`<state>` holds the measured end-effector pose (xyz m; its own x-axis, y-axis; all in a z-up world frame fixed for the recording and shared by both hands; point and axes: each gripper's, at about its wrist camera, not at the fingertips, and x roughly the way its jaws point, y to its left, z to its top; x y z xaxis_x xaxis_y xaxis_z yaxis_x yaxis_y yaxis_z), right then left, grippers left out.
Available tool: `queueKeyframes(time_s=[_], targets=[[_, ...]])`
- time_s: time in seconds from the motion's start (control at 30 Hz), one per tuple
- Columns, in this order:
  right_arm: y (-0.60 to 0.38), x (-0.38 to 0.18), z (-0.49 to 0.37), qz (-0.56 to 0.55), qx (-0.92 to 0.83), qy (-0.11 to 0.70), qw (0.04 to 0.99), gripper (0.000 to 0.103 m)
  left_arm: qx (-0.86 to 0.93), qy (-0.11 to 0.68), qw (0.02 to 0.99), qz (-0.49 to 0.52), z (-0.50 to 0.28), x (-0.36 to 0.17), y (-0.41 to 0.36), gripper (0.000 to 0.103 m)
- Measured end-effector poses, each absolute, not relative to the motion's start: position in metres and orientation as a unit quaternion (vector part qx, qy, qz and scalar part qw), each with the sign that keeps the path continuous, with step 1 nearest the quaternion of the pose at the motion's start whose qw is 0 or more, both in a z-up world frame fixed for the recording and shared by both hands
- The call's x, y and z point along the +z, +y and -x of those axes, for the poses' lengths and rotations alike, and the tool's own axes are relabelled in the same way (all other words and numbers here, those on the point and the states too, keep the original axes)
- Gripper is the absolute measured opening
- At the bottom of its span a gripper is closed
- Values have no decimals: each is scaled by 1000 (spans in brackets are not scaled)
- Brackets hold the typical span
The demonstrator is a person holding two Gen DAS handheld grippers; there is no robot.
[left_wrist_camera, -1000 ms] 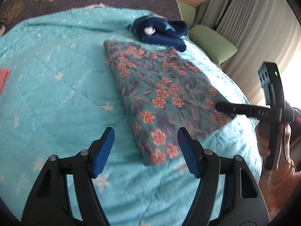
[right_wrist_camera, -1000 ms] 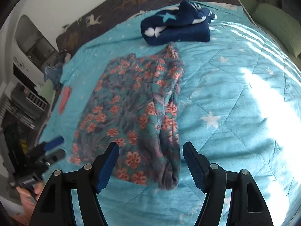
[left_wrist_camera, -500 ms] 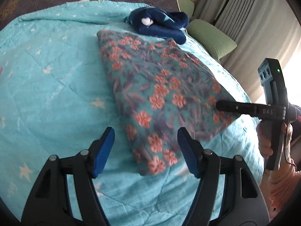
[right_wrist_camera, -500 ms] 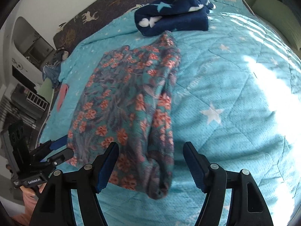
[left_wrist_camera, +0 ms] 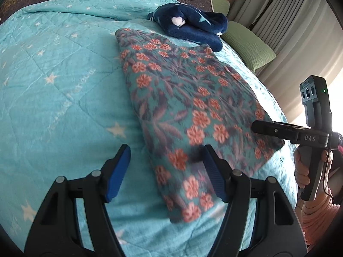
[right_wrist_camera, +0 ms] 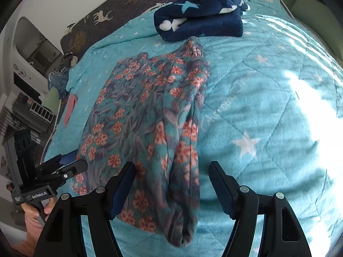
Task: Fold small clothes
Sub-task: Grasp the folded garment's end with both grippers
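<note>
Both tongs are spread and hold nothing: left tongs (left_wrist_camera: 166, 169) over one near corner of the floral fleece garment (right_wrist_camera: 148, 115), right tongs (right_wrist_camera: 171, 185) astride the other. Its long axis runs away across the turquoise bed quilt (right_wrist_camera: 268, 90) toward a folded navy fleece (right_wrist_camera: 199, 19).

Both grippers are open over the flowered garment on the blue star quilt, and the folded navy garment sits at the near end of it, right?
Not quite. The navy garment lies at the far end of the flowered garment, as the right wrist view shows. Both the left gripper and right gripper are open over it on the quilt.
</note>
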<state>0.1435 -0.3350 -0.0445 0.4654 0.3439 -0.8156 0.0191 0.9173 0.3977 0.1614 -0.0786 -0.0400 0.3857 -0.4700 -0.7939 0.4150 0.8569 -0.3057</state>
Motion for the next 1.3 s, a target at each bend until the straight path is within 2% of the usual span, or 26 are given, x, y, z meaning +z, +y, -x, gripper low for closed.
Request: queueKeyframes(time_s=[0.6,0.8,1.0,1.1,1.17,1.23,1.3], targets=[[-360,-65,-236,-254,199,524,788,72,-294,515,799,96,-236,-56,-91,70],[-362,-72,-253,-266,243,525,771,72,-299,514,799,89,-247,-60,-97,67],[-355,-73,-271,-266,251,522,771,72,-298,521,794,96,-263,-62,-100,57],[-353,-73,-277,-264,256,518,772,72,-306,525,788,97,-268,-63,-99,44],[-352,-74,-279,-261,255,513,777,65,-311,525,786,96,-270,-64,-99,38],[-354,-76,-280,-251,248,511,784,48,-313,523,787,93,-270,-64,-100,38],[-358,-79,-280,-259,247,507,784,44,-313,521,789,89,-271,-64,-102,38]])
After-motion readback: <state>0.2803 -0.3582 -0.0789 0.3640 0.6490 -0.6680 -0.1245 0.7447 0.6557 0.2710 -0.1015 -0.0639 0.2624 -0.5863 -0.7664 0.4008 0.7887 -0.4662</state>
